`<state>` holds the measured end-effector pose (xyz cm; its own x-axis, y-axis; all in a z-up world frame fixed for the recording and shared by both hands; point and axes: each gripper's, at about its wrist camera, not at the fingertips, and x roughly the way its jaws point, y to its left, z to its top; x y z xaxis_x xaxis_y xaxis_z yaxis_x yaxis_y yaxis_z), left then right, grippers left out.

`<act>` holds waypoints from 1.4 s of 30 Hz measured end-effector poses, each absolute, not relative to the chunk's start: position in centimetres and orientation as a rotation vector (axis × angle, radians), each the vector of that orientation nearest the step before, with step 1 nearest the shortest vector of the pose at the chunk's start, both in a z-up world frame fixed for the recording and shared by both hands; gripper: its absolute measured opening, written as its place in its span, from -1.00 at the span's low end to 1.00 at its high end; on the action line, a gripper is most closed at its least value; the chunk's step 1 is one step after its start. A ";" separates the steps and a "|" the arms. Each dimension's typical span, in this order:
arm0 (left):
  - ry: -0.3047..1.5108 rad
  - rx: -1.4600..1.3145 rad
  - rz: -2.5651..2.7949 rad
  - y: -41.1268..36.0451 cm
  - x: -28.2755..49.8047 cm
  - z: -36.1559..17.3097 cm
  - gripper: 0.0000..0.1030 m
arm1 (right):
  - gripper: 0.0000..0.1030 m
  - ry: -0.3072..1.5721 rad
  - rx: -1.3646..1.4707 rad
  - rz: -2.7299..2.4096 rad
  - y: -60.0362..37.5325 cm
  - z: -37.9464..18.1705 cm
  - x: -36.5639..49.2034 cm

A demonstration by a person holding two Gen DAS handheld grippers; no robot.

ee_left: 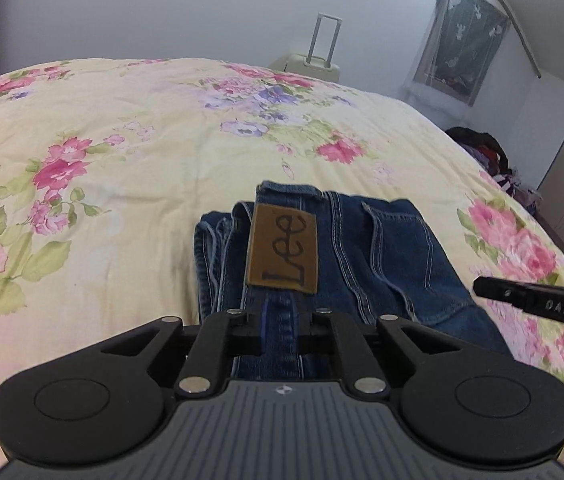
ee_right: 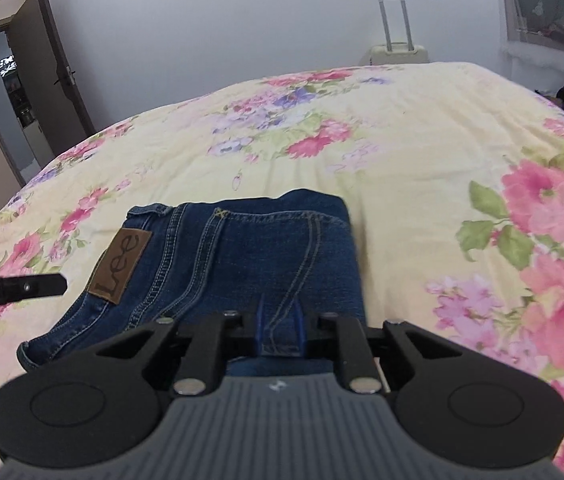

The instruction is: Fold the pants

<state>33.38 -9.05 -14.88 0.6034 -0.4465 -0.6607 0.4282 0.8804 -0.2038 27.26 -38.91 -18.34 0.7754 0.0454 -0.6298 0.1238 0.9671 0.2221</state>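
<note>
right gripper (ee_right: pixel 280 330) fingers parted over folded jeans (ee_right: pixel 242 256) | left gripper (ee_right: pixel 22 288) beside waistband | floral bedspread (ee_right: pixel 422 160)

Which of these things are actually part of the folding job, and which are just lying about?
In the job:
folded jeans
left gripper
right gripper
bed cover they lie on

Just there:
suitcase
clothes pile
door
wall hanging

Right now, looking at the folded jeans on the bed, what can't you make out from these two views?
- Near edge of the jeans: both views, hidden behind the gripper bodies.
- Layers under the top fold: hidden by the denim.
- Left gripper and right gripper: contact with the denim unclear.
- Clothes pile: too small, cut off by the bed.
</note>
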 end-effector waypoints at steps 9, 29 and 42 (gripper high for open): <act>0.835 0.038 -0.463 -8.7 31.6 -17.4 -0.75 | -0.75 0.706 0.196 -0.098 -36.8 -18.9 19.3; 0.815 -0.113 -0.446 -5.4 30.8 -17.3 -0.57 | -0.64 0.856 0.258 -0.105 -37.0 -21.8 18.2; 0.821 -0.460 -0.479 -2.0 36.8 -19.6 0.84 | 0.34 0.620 0.736 -0.057 -44.1 -21.9 20.3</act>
